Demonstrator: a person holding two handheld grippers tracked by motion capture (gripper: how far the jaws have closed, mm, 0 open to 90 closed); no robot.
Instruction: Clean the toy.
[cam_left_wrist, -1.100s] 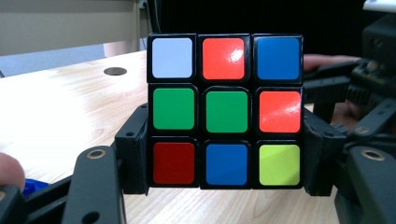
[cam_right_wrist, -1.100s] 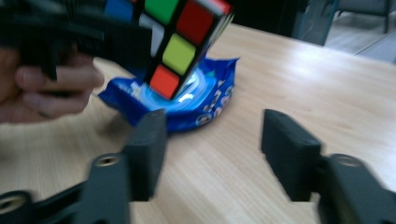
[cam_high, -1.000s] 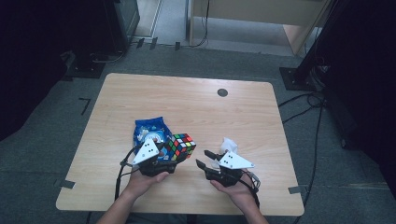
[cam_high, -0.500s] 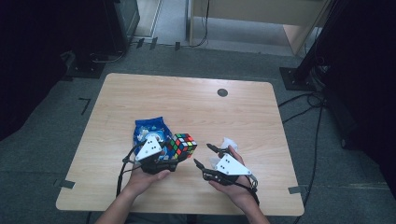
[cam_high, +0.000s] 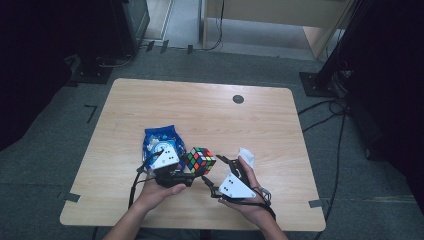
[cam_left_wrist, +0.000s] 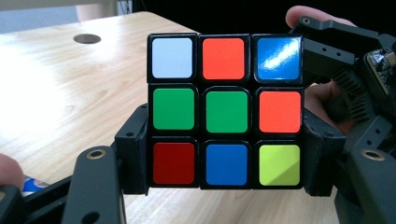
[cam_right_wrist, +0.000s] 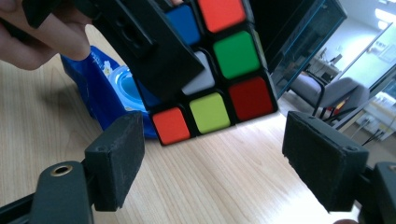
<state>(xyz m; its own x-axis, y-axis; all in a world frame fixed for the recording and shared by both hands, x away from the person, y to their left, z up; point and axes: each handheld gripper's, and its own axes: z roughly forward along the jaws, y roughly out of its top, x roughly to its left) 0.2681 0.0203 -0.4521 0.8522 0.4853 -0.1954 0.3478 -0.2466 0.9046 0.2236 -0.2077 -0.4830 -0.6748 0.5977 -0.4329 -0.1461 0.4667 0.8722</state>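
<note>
A Rubik's cube (cam_high: 200, 160) (cam_left_wrist: 226, 112) hangs just above the table near its front edge. My left gripper (cam_high: 192, 171) (cam_left_wrist: 226, 163) is shut on it, with a pad (cam_left_wrist: 135, 158) pressed on each side of the cube's bottom layer. My right gripper (cam_high: 216, 170) (cam_right_wrist: 219, 158) sits just right of the cube and its jaws have just been opening. Its pads (cam_right_wrist: 116, 158) stand wide apart and touch nothing. The cube (cam_right_wrist: 219, 70) is just beyond them, with the left gripper's jaw across it.
A blue packet (cam_high: 160, 140) (cam_right_wrist: 107, 93) lies on the table (cam_high: 210, 115) behind the left hand. A crumpled white tissue (cam_high: 246, 155) lies by the right hand. A dark round hole (cam_high: 238, 99) marks the table's far side.
The right gripper's jaws have spread apart and now stand off the cube. The left gripper still holds the cube in about the same place.
</note>
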